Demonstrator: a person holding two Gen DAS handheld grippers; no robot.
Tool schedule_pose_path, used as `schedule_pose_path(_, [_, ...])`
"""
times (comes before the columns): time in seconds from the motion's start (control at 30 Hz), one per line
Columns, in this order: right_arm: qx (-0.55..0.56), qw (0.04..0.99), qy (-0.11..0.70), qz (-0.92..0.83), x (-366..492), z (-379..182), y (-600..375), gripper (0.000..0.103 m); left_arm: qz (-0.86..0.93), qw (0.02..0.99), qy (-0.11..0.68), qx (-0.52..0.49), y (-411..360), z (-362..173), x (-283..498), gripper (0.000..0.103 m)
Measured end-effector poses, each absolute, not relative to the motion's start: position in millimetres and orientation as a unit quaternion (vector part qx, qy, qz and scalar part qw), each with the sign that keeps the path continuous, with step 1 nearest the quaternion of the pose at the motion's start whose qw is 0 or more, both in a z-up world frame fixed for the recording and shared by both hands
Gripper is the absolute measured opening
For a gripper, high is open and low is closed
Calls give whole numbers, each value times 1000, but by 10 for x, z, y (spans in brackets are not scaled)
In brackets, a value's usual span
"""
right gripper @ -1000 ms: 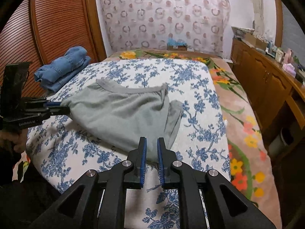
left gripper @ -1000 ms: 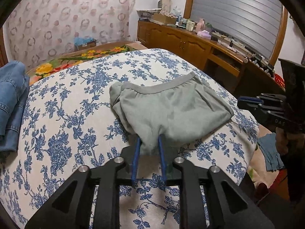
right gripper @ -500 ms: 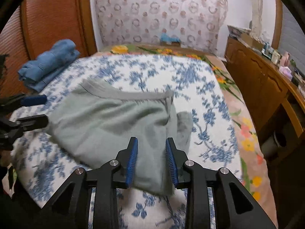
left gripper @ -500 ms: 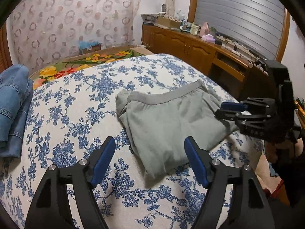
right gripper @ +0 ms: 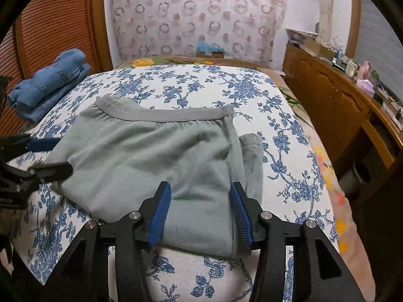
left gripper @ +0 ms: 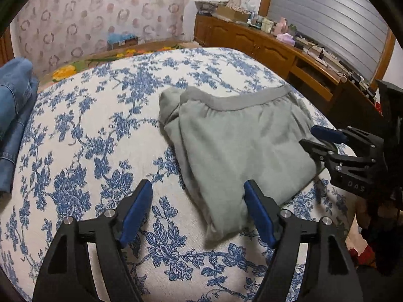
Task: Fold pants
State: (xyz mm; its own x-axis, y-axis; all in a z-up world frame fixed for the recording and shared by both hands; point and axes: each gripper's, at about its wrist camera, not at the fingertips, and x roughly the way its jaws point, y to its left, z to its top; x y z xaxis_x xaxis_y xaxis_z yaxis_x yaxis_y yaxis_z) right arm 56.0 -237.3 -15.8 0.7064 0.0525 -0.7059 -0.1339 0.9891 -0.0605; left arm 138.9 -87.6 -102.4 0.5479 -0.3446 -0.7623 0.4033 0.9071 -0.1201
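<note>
pants: grey pants lie folded on my flowered bedspread, waistband at the far edge.
left view only: my left claw is spread wide, near corner of the pants between the pads, untouched. My right claw shows at the pants' right edge. Shutter and cluttered sideboard behind.
right view only: right claw jaws opening, near edge of the pants between them, pads not pressing. Left claw at the pants' left edge. Slatted wooden door on the left; stacked jeans in full.
change: a second ago both claws were clenched on the near edge; both have let go, and the pants lie flatter.
</note>
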Motion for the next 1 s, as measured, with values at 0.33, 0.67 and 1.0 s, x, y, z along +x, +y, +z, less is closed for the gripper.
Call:
schedule_pose_path(0.33, [-50, 916, 390, 83, 587, -105, -2508, 53, -212, 876, 432, 36, -904, -1008, 1439, 78])
schedule_pose_path(0.67, [-30, 917, 384, 100, 651, 48, -2883, 53, -213, 882, 421, 8, -941, -845, 1819, 78])
schedule_pose_path(1.0, [3, 909, 400, 114, 886, -16, -3115, 53, -211, 876, 435, -6, -959, -920, 2093, 64])
